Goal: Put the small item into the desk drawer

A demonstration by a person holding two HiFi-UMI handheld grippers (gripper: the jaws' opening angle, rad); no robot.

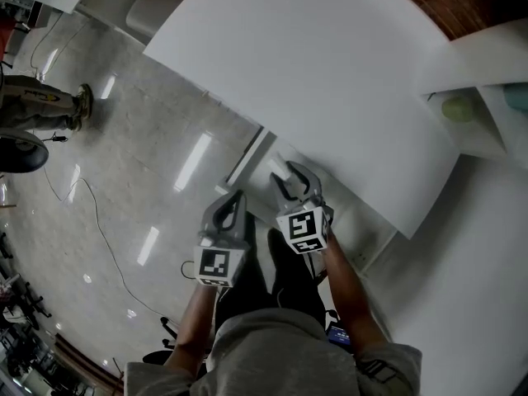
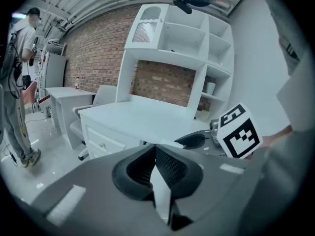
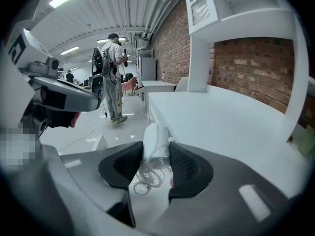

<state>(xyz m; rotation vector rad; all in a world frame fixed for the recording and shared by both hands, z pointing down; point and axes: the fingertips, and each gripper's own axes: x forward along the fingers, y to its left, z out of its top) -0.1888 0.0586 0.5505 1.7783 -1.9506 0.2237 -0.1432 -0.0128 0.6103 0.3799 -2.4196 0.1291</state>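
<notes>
My right gripper (image 3: 156,157) is shut on a small white packet (image 3: 154,140) with a coil of thin white cable hanging from it. It hovers at the front edge of the white desk (image 3: 221,117). From the head view this gripper (image 1: 293,176) and the packet (image 1: 279,170) sit just at the desk top's (image 1: 313,81) near edge. My left gripper (image 1: 235,199) floats beside it to the left, over the floor, its pads (image 2: 167,163) meeting with nothing between them. The desk's drawers (image 2: 104,144) have small knobs and look closed.
A white shelf hutch (image 2: 182,43) stands on the desk, with a pale green object (image 1: 456,108) in a side compartment. A white chair (image 2: 101,100) and a second desk (image 2: 61,93) stand to the left. People (image 3: 112,77) are on the glossy floor, crossed by a thin cable (image 1: 99,229).
</notes>
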